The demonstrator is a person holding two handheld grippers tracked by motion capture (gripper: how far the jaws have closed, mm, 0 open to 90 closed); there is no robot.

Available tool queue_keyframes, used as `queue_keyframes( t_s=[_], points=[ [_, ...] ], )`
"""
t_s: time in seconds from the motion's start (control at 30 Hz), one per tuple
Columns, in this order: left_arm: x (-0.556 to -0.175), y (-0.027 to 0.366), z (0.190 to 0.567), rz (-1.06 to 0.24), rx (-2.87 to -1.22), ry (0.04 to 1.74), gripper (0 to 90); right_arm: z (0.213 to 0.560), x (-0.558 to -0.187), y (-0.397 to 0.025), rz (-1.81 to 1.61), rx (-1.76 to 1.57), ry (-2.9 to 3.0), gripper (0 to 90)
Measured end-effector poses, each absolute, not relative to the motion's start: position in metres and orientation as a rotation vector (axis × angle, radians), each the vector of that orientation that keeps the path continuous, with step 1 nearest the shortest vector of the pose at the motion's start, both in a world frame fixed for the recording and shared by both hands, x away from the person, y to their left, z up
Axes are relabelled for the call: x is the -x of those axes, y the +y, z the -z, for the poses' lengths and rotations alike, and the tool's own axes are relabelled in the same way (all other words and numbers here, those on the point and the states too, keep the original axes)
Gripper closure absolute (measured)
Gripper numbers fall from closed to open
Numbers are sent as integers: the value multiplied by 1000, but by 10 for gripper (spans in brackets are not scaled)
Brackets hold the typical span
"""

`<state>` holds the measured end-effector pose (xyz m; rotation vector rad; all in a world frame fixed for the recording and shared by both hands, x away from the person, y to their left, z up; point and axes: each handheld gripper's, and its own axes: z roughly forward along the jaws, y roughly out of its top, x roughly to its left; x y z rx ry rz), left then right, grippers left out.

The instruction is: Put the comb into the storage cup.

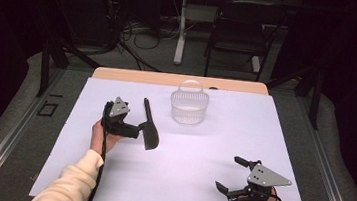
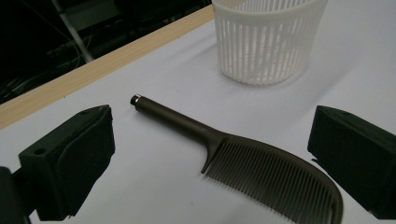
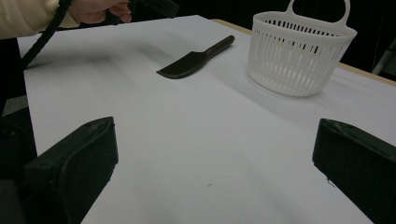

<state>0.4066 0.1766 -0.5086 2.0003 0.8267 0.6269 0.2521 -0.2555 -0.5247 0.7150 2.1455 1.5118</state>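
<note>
Comb: we see a dark, flat plastic comb with a round tapered handle [image 1: 149, 127] lying on the white sheet, left of centre, its toothed blade toward the person and its handle tip pointing away toward the far edge.
Left gripper: our left gripper [image 2: 208, 158] sits right at the comb, jaws spread wide and holding nothing; in the left gripper view the comb's blade lies between the two black jaws, its rounded end close to the right-hand one.
Long axis: the comb runs slantwise across the gap in that view, handle up-left, blade down-right, so we judge the jaws stand roughly astride the blade, not squarely across it.
Nearer hand: the left by far; the comb is just beside it.
Right gripper: our right gripper [image 1: 235, 177] rests near the front right corner, well apart from the comb, jaws wide and empty.
Basket: a white slatted plastic basket with a hoop handle [image 1: 189, 106] stands upright beyond the comb, to its right, near the far edge.
Surface: a smooth white sheet over a wooden table [image 1: 119, 74].
Room: dim, with a dark chair [image 1: 239, 34] and floor cables behind.
</note>
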Motion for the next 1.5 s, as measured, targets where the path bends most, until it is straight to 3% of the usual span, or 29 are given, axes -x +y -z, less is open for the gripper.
queue_keyframes(
  t_s=[0.67, 0.9, 0.93, 1.0, 1.1, 1.17, 1.2, 1.23, 1.3, 1.5],
  points=[
    [-455, 156, 495, -643, -2054, 860, 30, 525, -252, -255, -1512, -717, 2154, 0],
    [-468, 151, 492, -639, -2068, 865, 190, 524, -252, -255, -1509, -711, 2155, 0],
    [-469, 150, 492, -641, -2066, 862, 245, 524, -252, -255, -1510, -709, 2154, 0],
    [-472, 149, 491, -641, -2070, 860, 262, 524, -252, -255, -1512, -709, 2152, 0],
    [-477, 147, 491, -636, -2086, 848, 403, 524, -252, -255, -1511, -708, 2153, 0],
    [-480, 145, 492, -628, -2103, 849, 438, 524, -252, -255, -1511, -710, 2154, 0],
    [-482, 144, 494, -626, -2108, 852, 510, 525, -253, -255, -1509, -709, 2157, 0],
    [-484, 144, 495, -621, -2114, 853, 510, 525, -253, -255, -1509, -709, 2157, 0],
    [-487, 144, 498, -621, -2131, 854, 598, 525, -253, -255, -1511, -705, 2160, 0],
    [-496, 145, 507, -612, -2154, 877, 720, 525, -253, -254, -1513, -713, 2158, 0]
  ],
)
